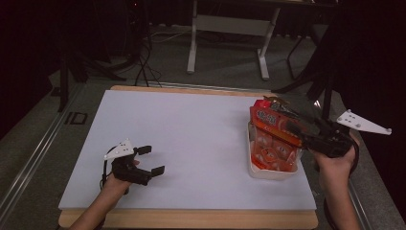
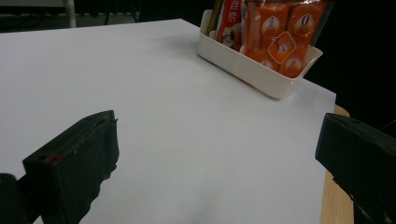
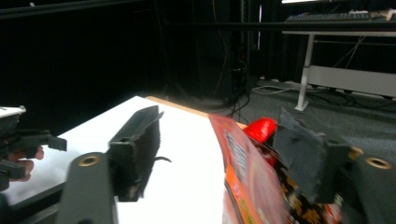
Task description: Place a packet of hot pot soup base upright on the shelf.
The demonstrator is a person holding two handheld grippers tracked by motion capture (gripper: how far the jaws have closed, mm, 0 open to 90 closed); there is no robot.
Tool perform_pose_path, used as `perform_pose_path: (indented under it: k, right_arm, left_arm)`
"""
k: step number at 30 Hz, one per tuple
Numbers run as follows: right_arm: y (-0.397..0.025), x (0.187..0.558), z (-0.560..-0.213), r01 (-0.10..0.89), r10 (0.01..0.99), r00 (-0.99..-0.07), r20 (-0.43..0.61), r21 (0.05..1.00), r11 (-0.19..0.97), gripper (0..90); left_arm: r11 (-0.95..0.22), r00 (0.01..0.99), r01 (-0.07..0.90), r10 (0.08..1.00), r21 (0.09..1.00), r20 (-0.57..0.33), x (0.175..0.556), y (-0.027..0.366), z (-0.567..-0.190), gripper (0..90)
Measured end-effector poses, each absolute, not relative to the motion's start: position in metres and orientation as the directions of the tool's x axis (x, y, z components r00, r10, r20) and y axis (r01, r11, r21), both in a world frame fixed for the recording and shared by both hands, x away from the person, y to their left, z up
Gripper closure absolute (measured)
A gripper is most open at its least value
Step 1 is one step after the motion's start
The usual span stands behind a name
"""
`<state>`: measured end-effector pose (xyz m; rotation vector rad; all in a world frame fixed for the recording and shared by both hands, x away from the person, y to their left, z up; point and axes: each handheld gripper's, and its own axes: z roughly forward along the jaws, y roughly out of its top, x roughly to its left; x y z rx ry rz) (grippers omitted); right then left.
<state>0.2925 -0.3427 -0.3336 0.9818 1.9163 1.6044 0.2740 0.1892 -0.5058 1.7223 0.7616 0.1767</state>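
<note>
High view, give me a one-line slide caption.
Right gripper at an orange snack pack over the white bin; left gripper rests open on the white table.

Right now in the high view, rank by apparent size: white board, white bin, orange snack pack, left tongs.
1. white board
2. white bin
3. orange snack pack, close to the bin and partly hidden, so unsure
4. left tongs

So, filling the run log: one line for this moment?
left gripper open, idle on table | right gripper open around orange pack | over bin
</note>
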Motion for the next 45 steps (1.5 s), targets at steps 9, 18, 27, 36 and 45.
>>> perform_pose_path:
  k: [9, 18, 27, 36, 45]
  right_arm:
    - [-0.321, 0.287, -0.324, 0.21, 0.698, -0.707, 0.113, 0.976, 0.056, 17.6]
    - [-0.295, 0.287, -0.343, 0.234, 0.642, -0.754, 0.14, 0.97, 0.064, 13.7]
    - [-0.273, 0.293, -0.371, 0.281, 0.591, -0.786, 0.178, 0.956, 0.086, 13.5]
    - [-0.255, 0.292, -0.403, 0.31, 0.565, -0.805, 0.18, 0.94, 0.141, 13.6]
    - [-0.242, 0.288, -0.432, 0.327, 0.564, -0.81, 0.162, 0.923, 0.205, 13.6]
  left_arm:
    - [-0.092, 0.776, 0.39, 0.569, 0.916, -0.272, 0.273, 0.189, -0.506, 0.0]
    - [-0.095, 0.776, 0.389, 0.569, 0.916, -0.271, 0.273, 0.189, -0.506, 0.0]
    - [-0.1, 0.778, 0.391, 0.568, 0.915, -0.27, 0.273, 0.189, -0.507, 0.0]
    - [-0.11, 0.784, 0.388, 0.561, 0.915, -0.265, 0.273, 0.188, -0.508, 0.0]
    - [-0.12, 0.788, 0.386, 0.558, 0.915, -0.26, 0.273, 0.187, -0.509, 0.0]
